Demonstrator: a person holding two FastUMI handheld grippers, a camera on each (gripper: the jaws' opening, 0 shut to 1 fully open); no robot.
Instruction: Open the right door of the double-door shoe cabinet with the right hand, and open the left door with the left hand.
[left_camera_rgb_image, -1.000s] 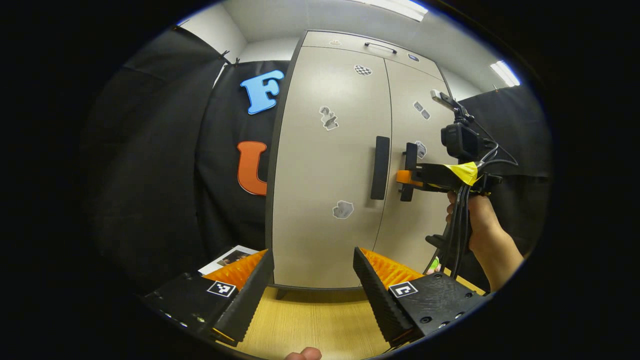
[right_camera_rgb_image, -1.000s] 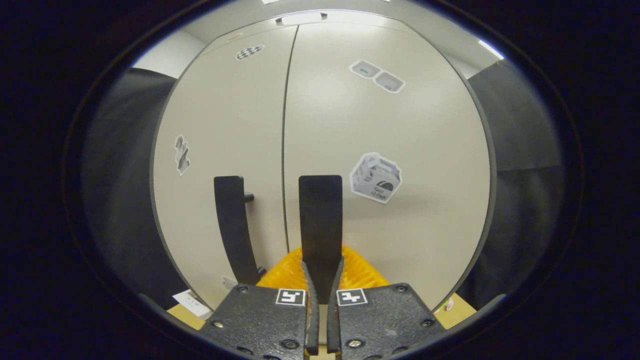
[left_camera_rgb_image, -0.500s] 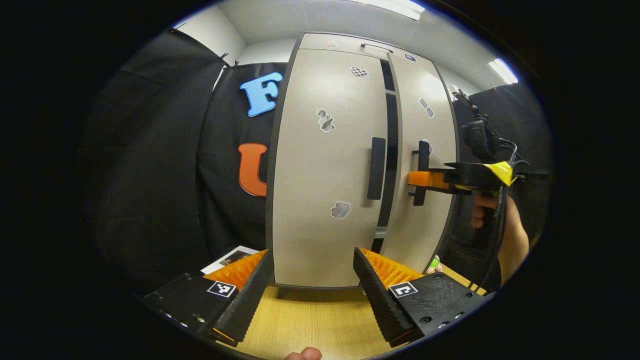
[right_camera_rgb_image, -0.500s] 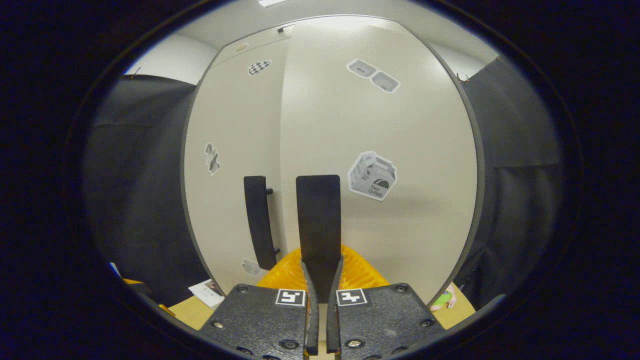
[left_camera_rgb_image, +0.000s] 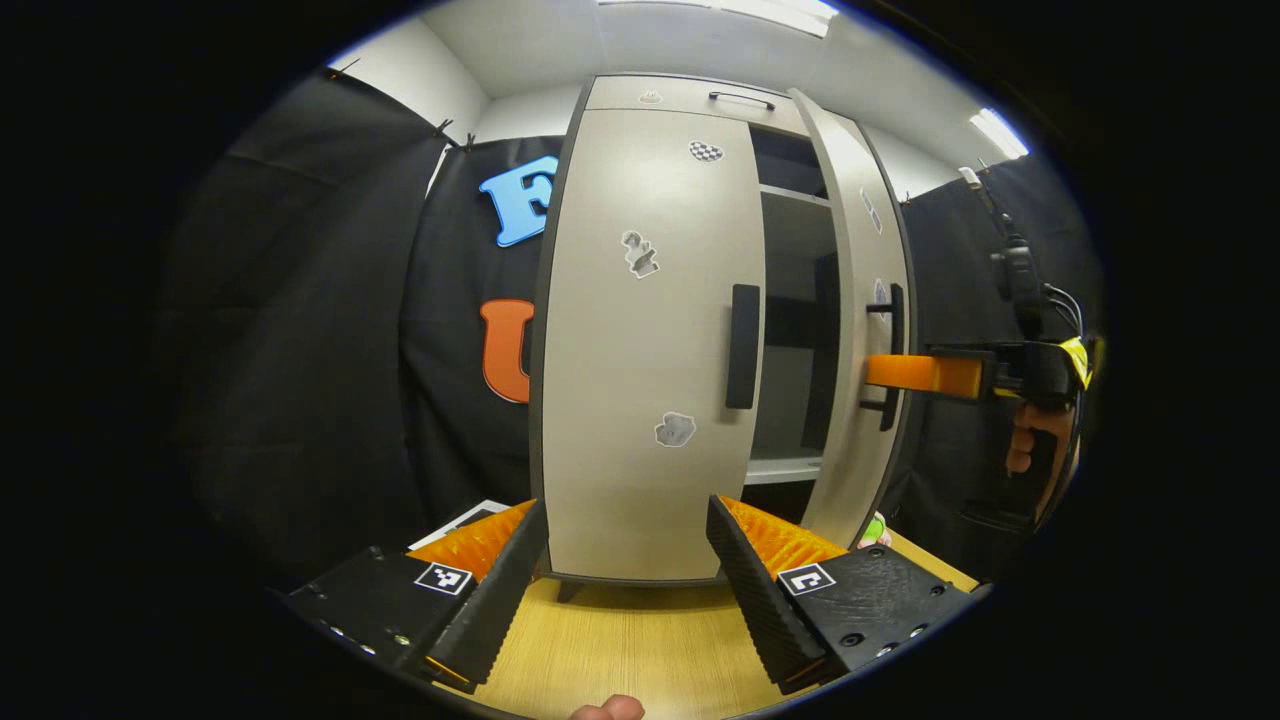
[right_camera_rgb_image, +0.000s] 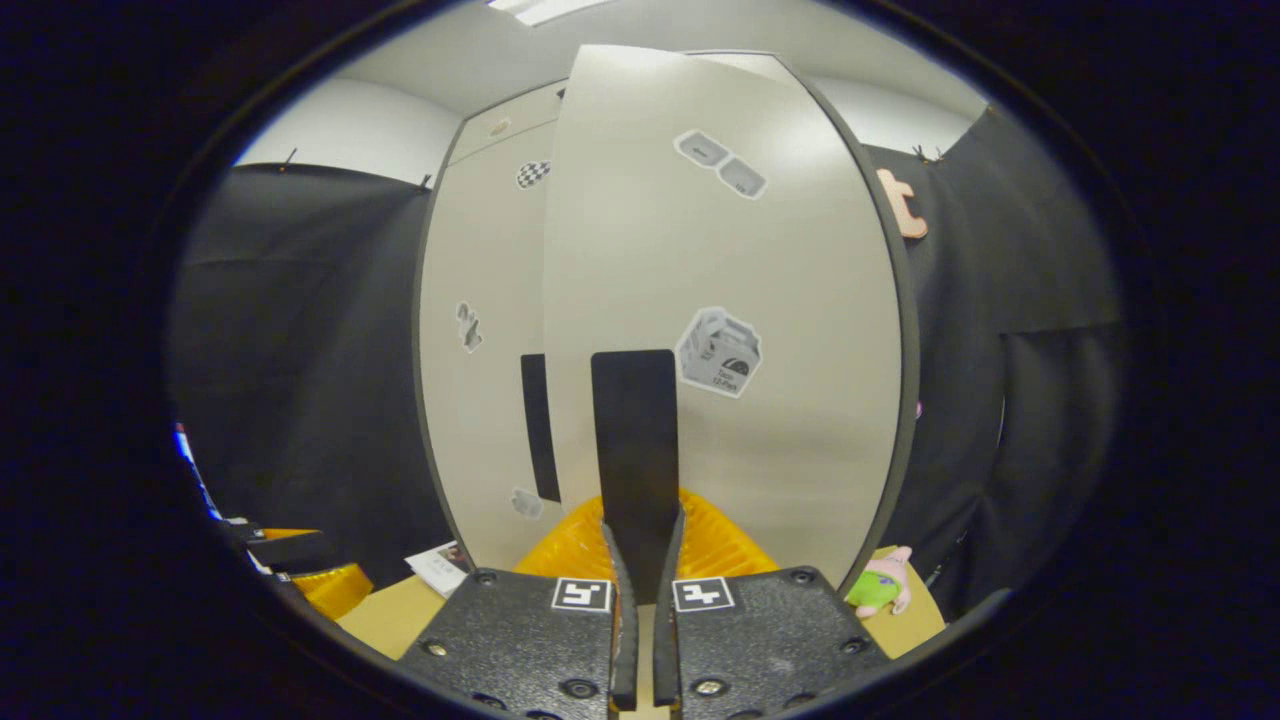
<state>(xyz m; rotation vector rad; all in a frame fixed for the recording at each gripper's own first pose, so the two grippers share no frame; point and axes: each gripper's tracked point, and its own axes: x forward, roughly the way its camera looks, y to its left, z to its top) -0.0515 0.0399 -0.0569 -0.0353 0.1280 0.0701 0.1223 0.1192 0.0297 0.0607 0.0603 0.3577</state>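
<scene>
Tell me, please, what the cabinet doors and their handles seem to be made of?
Left door and right door: probably laminated board, matte beige, with a soft even sheen and no grain. Handles: matte black bars, plastic or painted metal; the pictures cannot settle which.

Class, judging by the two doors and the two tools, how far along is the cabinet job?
Done: nothing fully yet. In hand: the right tool is clamped on the right door's handle, and the right door is swung partly open, showing shelves. Left: the left door is shut, and the open left tool is well short of its handle.
</scene>
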